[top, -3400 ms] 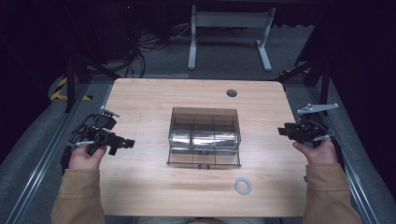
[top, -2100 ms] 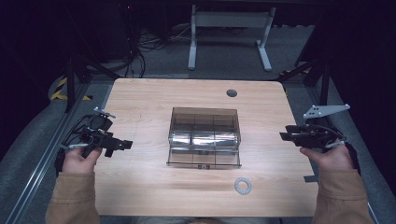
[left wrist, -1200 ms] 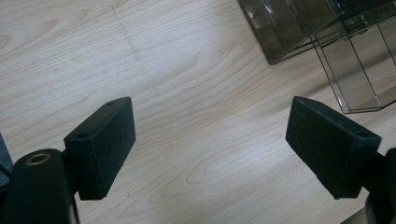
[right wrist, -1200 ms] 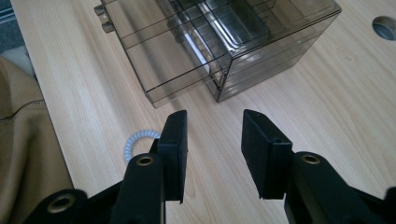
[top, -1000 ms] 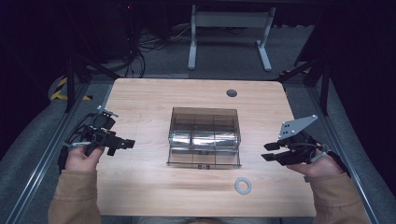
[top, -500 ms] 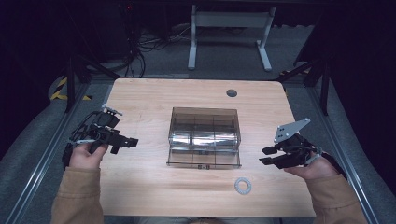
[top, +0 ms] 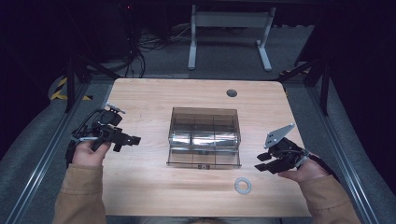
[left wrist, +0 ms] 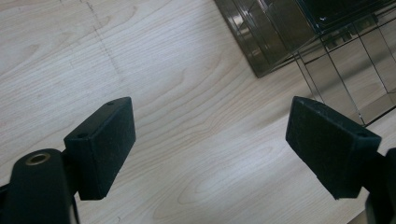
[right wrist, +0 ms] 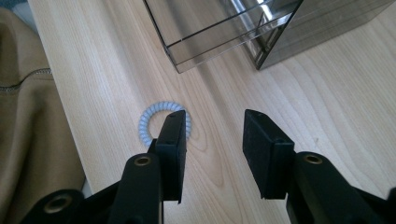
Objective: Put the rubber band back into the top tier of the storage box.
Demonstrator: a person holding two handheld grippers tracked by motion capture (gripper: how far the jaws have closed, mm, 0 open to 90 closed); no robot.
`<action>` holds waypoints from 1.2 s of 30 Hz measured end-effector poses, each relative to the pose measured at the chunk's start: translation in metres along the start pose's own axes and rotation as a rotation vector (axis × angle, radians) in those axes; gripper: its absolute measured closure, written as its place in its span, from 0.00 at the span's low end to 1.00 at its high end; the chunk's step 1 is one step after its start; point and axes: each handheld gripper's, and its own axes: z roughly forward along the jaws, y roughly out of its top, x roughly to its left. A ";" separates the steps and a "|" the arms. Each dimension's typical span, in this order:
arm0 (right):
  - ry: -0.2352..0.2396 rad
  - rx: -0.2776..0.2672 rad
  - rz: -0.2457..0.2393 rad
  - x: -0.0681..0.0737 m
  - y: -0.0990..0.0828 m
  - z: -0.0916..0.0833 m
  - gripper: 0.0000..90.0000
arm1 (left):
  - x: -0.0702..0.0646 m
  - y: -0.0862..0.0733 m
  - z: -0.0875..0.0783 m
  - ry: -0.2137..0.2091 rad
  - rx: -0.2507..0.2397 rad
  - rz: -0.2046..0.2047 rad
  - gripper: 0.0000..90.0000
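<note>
A smoky clear plastic drawer box (top: 204, 133) stands mid-table with its bottom drawer (top: 203, 157) pulled out toward me. A pale coiled hair tie (top: 243, 185) lies on the wood in front of the box's right corner. My right gripper (top: 264, 162) hovers open just right of the tie; in the right gripper view the hair tie (right wrist: 152, 121) lies partly behind the left of my right gripper's (right wrist: 212, 133) two pads. My left gripper (top: 125, 141) is held open left of the box, and in the left gripper view my left gripper (left wrist: 210, 147) spreads wide over bare wood near the box (left wrist: 303, 32).
The wooden table (top: 140, 186) has a round cable hole (top: 231, 93) at the back right. A tan sleeve (right wrist: 23, 107) lies along the table's near edge. A white desk frame (top: 229, 28) stands on the floor beyond the table.
My right gripper has come in from the table's right edge, moving down and left toward the hair tie, and tilted. My left gripper has stayed about where it was.
</note>
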 end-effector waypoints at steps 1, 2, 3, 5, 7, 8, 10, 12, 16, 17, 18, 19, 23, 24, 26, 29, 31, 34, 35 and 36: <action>0.000 0.002 0.000 0.000 0.000 0.002 0.67 | 0.000 0.001 0.000 0.001 -0.002 -0.002 0.18; 0.005 0.008 0.000 0.000 0.000 0.004 0.67 | 0.000 0.001 0.000 0.000 0.000 -0.001 0.18; 0.005 0.009 -0.003 0.001 0.000 0.006 0.67 | 0.000 0.001 0.001 0.000 0.000 0.001 0.18; 0.008 0.019 -0.006 0.001 0.001 0.010 0.66 | 0.000 0.002 0.001 -0.001 -0.001 0.001 0.18; 0.011 0.026 -0.017 0.002 0.001 0.015 0.66 | -0.001 0.003 0.001 -0.002 -0.002 0.001 0.18; 0.011 0.028 -0.020 0.003 0.001 0.017 0.65 | 0.000 0.003 0.001 -0.003 -0.002 0.003 0.18; 0.015 0.033 -0.026 0.003 0.002 0.020 0.65 | 0.000 0.004 0.002 -0.002 0.000 0.001 0.18; 0.018 0.043 -0.031 0.004 0.002 0.025 0.65 | 0.000 0.004 0.002 -0.005 -0.001 -0.001 0.18; 0.025 0.066 -0.035 0.005 0.002 0.033 0.65 | 0.001 0.005 0.002 -0.003 0.000 0.000 0.18; 0.028 0.068 -0.034 0.005 0.002 0.035 0.65 | 0.001 0.005 0.002 -0.001 0.000 -0.003 0.18; 0.027 0.074 -0.037 0.005 0.002 0.036 0.65 | 0.001 0.005 0.002 -0.001 0.000 -0.003 0.18; 0.027 0.079 -0.032 0.005 0.002 0.038 0.65 | 0.001 0.005 0.002 -0.002 0.002 -0.005 0.18; 0.032 0.092 -0.035 0.006 0.002 0.043 0.65 | 0.001 0.005 0.002 -0.003 0.002 -0.006 0.18; 0.033 0.100 -0.040 0.006 0.002 0.046 0.65 | 0.001 0.005 0.002 -0.004 0.001 -0.007 0.18; 0.041 0.116 -0.046 0.007 0.003 0.049 0.65 | 0.002 0.004 0.001 -0.005 0.002 -0.008 0.18; 0.044 0.126 -0.045 0.008 0.002 0.052 0.65 | 0.003 0.004 0.000 -0.004 -0.003 -0.013 0.18; 0.048 0.128 -0.045 0.008 0.002 0.054 0.65 | 0.003 0.004 0.000 -0.004 -0.003 -0.014 0.18; 0.060 0.149 -0.049 0.010 0.003 0.059 0.65 | 0.004 0.004 0.000 -0.004 -0.004 -0.018 0.18; 0.064 0.161 -0.048 0.012 0.003 0.063 0.65 | 0.004 0.003 0.000 -0.005 -0.004 -0.018 0.18; 0.064 0.161 -0.048 0.012 0.003 0.063 0.65 | 0.005 0.003 -0.001 -0.006 -0.002 -0.016 0.18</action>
